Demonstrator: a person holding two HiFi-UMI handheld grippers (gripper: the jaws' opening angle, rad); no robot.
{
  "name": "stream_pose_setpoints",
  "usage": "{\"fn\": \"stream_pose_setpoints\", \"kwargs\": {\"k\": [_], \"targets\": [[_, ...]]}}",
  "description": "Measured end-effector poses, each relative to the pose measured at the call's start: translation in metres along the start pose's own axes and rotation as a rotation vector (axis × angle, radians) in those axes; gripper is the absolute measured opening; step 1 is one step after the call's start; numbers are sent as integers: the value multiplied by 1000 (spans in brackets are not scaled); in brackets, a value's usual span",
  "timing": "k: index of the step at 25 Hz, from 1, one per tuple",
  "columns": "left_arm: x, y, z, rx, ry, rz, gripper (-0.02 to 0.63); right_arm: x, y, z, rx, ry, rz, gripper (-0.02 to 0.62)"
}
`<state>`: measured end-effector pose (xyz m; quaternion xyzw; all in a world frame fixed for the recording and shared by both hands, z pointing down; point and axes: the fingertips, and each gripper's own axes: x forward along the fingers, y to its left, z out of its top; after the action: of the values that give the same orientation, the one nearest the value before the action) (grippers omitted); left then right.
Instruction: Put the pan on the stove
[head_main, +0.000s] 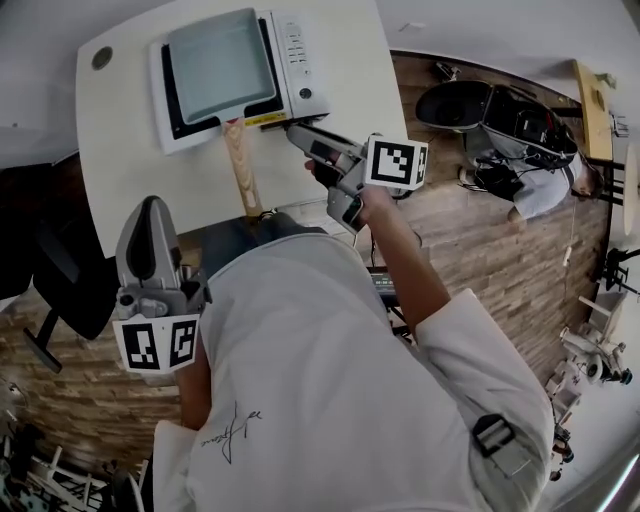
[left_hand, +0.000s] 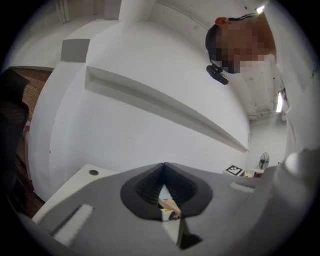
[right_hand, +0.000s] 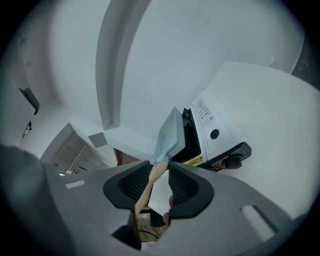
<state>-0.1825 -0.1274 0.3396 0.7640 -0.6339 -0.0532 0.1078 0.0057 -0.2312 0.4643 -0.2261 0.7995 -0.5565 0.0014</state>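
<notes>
Where stove stands, pan rests — seemingly.

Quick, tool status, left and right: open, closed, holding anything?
Left tool: closed, nothing held.
Right tool: open, holding nothing; the pan handle shows through the gap between its jaws, not gripped.

Bare table flanks stove; pan handle juts out.
</notes>
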Motion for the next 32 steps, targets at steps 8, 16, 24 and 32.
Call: {"fn": "stream_pose_setpoints", "kwargs": {"k": [8, 16, 24, 32], "targets": [[1, 12, -8, -9, 13, 45, 54, -37, 31, 25, -142, -61, -15, 30], [12, -13, 7, 26, -1, -21, 54, -72, 64, 40, -339, -147, -93, 0], [19, -19, 12, 18, -5, -38, 54, -85, 97, 43, -633, -174, -122, -1], [19, -16, 16, 37, 3, -42, 54, -78, 108, 34, -711, -157, -117, -2]]}}
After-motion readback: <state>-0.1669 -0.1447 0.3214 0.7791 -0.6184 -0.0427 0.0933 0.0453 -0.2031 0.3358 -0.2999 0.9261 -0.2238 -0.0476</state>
